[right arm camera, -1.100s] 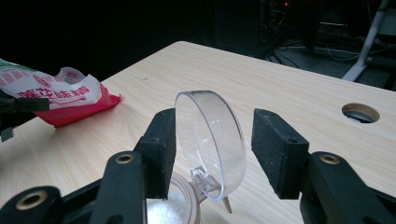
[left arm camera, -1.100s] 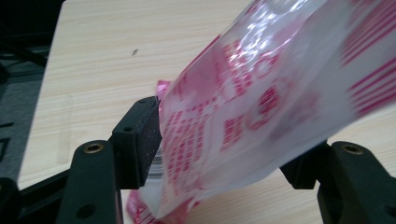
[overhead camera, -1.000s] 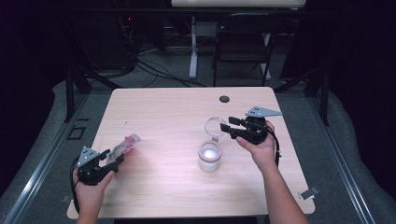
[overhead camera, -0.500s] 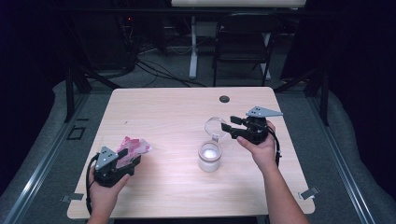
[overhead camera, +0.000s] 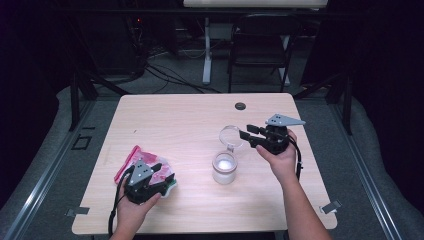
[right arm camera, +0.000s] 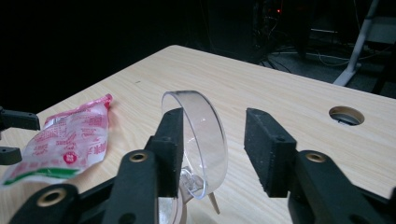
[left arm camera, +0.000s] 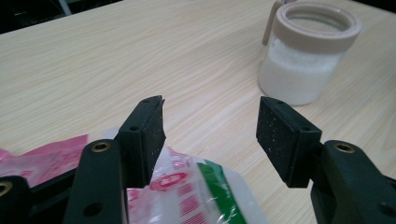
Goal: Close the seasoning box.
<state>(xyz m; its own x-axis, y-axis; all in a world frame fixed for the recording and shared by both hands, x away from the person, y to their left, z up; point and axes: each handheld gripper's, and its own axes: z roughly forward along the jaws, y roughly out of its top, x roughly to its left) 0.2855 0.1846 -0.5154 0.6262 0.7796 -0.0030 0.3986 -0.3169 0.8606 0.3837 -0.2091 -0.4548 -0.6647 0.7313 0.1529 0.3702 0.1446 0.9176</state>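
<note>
Wooden table (overhead camera: 165,120), high view: the work is taking place on its near half, within reach of both hands.

The jar (overhead camera: 224,169) of white granules is standing at about 4 o'clock from the table's centre. It is open, probably so that it can take a refill. Its base is lying hidden below the jaws in the right gripper view.

The pink-and-red pouch (overhead camera: 137,157) is lying flat at about 8 o'clock from the centre, well apart from the jar. Its near end is disappearing under the left gripper (overhead camera: 167,175) and its print is too small to read.

The clear hinged lid (overhead camera: 231,136) is standing upright at the jar's 12 o'clock, apparently tipped back to keep the mouth free.

The left gripper's jaws have just been closing a little but are standing apart. The pouch is sitting beneath and against one jaw with no pad pressing on it.

The right gripper (overhead camera: 247,136) is bracketing the lid from 3 o'clock. Its jaws have just been closing with the lid between them. One pad is lying beside the rim, a gap is showing at the other, and the lid is not clamped.
</note>
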